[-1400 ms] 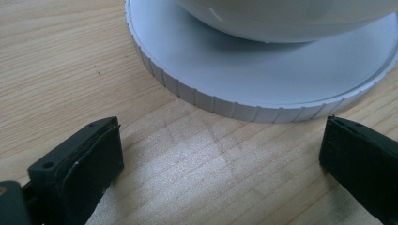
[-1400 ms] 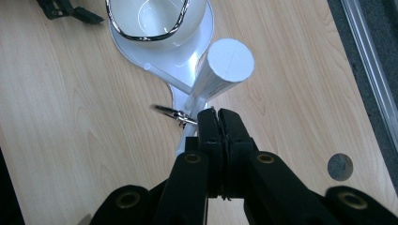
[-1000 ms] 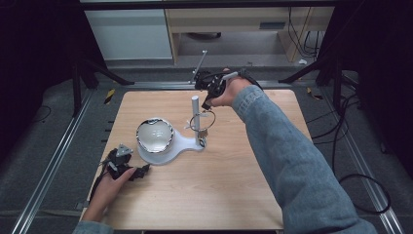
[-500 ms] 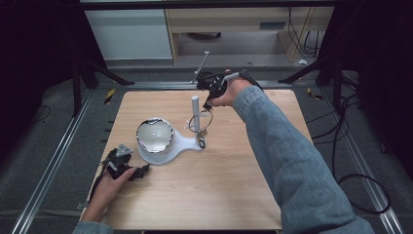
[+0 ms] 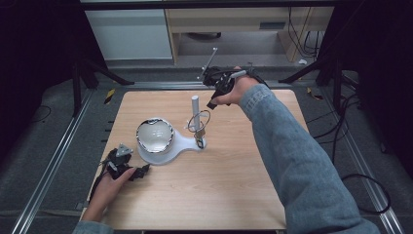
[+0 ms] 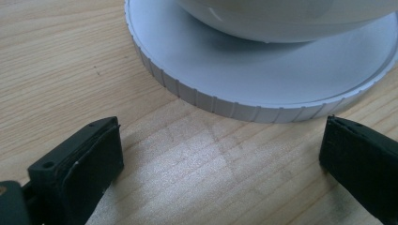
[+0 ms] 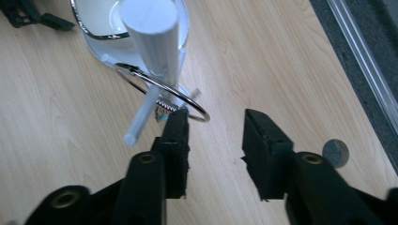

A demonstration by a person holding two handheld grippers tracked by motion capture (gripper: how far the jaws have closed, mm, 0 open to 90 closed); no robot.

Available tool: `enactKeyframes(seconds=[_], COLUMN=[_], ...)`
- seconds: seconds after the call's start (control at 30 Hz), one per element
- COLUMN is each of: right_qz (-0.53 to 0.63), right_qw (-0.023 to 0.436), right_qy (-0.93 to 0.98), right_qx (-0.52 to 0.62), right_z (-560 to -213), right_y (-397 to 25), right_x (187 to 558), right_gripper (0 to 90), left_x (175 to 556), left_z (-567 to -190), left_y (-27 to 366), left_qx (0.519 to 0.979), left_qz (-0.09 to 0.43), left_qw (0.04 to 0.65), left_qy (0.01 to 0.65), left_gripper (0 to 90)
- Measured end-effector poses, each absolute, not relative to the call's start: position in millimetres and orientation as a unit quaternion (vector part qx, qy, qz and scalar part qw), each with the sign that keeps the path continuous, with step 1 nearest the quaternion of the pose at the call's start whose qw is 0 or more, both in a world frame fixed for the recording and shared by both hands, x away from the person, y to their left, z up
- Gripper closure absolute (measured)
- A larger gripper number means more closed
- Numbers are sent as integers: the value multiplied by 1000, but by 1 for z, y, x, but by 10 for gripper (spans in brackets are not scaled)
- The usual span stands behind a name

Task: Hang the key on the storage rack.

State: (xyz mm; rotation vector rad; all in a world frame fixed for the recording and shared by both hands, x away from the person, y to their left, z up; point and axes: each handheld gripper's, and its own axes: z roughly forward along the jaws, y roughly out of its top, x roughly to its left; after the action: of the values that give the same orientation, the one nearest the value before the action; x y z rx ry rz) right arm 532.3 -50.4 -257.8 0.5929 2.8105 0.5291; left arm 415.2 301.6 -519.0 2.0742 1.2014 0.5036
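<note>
A white stand [image 5: 182, 143] sits on the wooden table [image 5: 219, 190]. Its round ribbed base [image 6: 263, 75] carries a chrome-rimmed white bowl [image 5: 155, 134]. From its narrow end rises a white post [image 5: 195, 108] with a short side peg [image 7: 141, 115]. A metal ring [image 7: 187, 101] hangs on that peg, with small keys [image 5: 199, 140] dangling below. My right gripper [image 7: 216, 126] is open, hovering just above and behind the ring, its left jaw close to the wire. My left gripper [image 6: 220, 140] rests open on the table, facing the base rim with nothing between its jaws.
A small grey disc [image 7: 336, 152] lies by the table's far edge near the right gripper. Metal rails [image 5: 53, 161] run along both sides of the table. Cables [image 5: 360, 146] trail on the floor at the right. The person's sleeve [image 5: 297, 161] crosses the table's right half.
</note>
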Motion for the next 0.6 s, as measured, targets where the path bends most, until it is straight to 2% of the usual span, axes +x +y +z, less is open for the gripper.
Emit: enactKeyframes(seconds=[0.03, 0.07, 0.13, 0.17, 0.27, 0.33, 0.5, 0.6], right_qz=[180, 182, 182, 184, 192, 200, 236, 239], right_qw=[110, 119, 120, 125, 136, 140, 161, 170], right_qy=[956, 954, 953, 950, 944, 940, 927, 925], right_qx=[202, 208, 211, 220, 230, 238, 242, 240], right_z=[-258, -258, -257, -257, -255, -254, -256, -257], right_y=[-50, -53, -54, -55, -58, -59, -67, -70], right_x=[532, 533, 533, 535, 536, 536, 532, 531], right_gripper=[566, 501, 471, 399, 297, 278, 134, 116], left_x=[415, 415, 415, 415, 415, 415, 415, 415], left_z=[-519, -519, -519, -519, -519, -519, -519, -519], left_y=[302, 302, 302, 302, 302, 302, 302, 302], left_qx=[797, 796, 796, 797, 797, 797, 797, 797], left_qz=[193, 194, 194, 193, 194, 193, 193, 193], left_qw=[339, 340, 340, 339, 340, 339, 339, 340], left_qy=[461, 462, 462, 461, 461, 461, 461, 461], left_gripper=[0, 0, 0, 0, 0, 0, 0, 0])
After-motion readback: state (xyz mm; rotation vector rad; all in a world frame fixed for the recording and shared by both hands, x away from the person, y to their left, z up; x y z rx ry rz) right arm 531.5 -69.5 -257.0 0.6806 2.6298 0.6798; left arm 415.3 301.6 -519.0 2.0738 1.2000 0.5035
